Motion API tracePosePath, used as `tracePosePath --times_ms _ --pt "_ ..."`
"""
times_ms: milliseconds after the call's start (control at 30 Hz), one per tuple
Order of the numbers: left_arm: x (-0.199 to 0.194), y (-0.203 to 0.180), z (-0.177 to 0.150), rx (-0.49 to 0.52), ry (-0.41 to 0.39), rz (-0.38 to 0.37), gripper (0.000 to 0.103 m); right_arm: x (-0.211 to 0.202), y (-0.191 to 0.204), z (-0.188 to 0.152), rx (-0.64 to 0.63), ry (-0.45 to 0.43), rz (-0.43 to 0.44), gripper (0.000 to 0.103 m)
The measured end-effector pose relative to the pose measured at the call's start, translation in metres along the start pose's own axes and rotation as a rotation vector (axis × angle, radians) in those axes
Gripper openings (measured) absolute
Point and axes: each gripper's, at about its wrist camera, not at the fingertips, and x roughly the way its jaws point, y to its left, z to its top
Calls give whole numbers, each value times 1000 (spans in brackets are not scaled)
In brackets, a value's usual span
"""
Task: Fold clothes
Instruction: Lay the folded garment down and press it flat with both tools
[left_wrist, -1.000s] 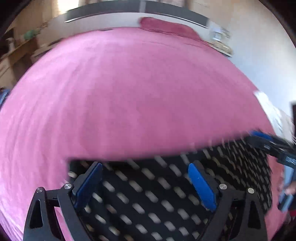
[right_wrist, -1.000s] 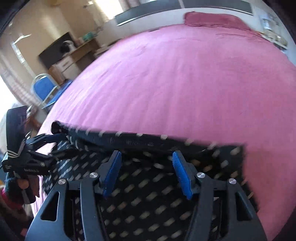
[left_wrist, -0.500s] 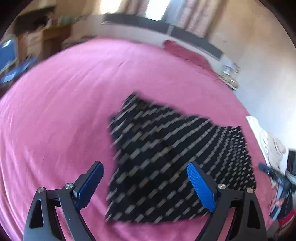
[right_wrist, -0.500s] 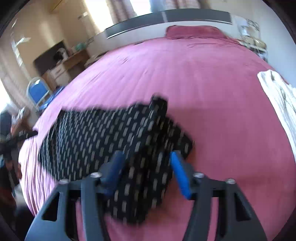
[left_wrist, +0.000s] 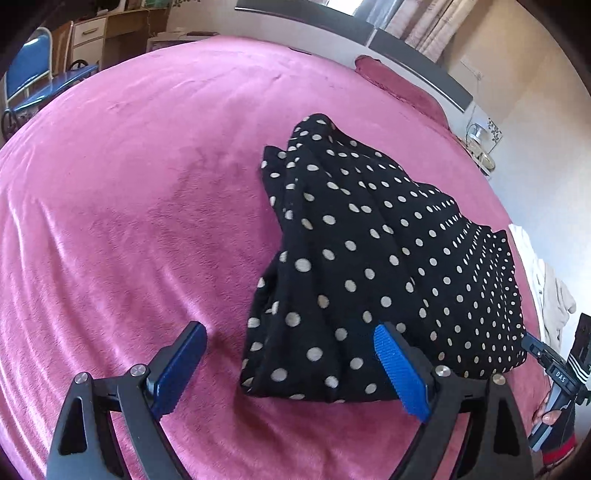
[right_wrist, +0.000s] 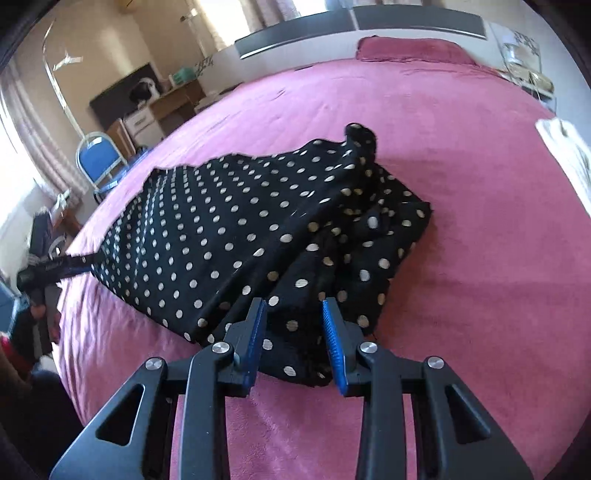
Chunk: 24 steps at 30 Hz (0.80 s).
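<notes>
A pink plush blanket (left_wrist: 129, 221) is covering the bed, and the black polka-dot garment (left_wrist: 369, 258) is lying rumpled on it, half folded. The left tool (left_wrist: 288, 365) is hovering wide open and empty by the near hem, while the right tool (right_wrist: 293, 332) is standing partly open over the hem, gripping nothing. Each should be pinching a near corner squarely before lifting.

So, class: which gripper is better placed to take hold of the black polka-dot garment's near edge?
Right gripper: the black polka-dot garment sits between its narrowed pads. Left gripper stands wide open.
</notes>
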Motion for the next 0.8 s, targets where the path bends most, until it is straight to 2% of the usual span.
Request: tracePosePath --times_ms 67,100,167,267,467,567,667,733,800 --pt "2 -1 2 1 1 0 94 4 -3 1 11 2 2 34" --pt "3 -1 4 0 2 -1 94 6 -5 1 20 7 4 23" --pt "6 0 4 -2 9 1 94 10 -8 -2 35 20 10 11" --pt "10 3 2 -4 13 4 94 6 -5 -7 43 9 11 6" --pt "0 10 -6 -5 -18 8 94 -27 0 -17 100 -76 -31 6" --pt "-1 15 -10 -17 -17 2 94 -31 3 -27 112 -60 -50 6" --pt "-6 16 -13 -7 -30 10 94 -16 -3 -31 140 -14 -76 6" --pt "-19 13 -11 0 -63 3 94 -8 -9 -27 178 16 -89 13" --pt "-42 3 -5 22 -130 -28 94 -9 -11 -22 203 16 -107 26"
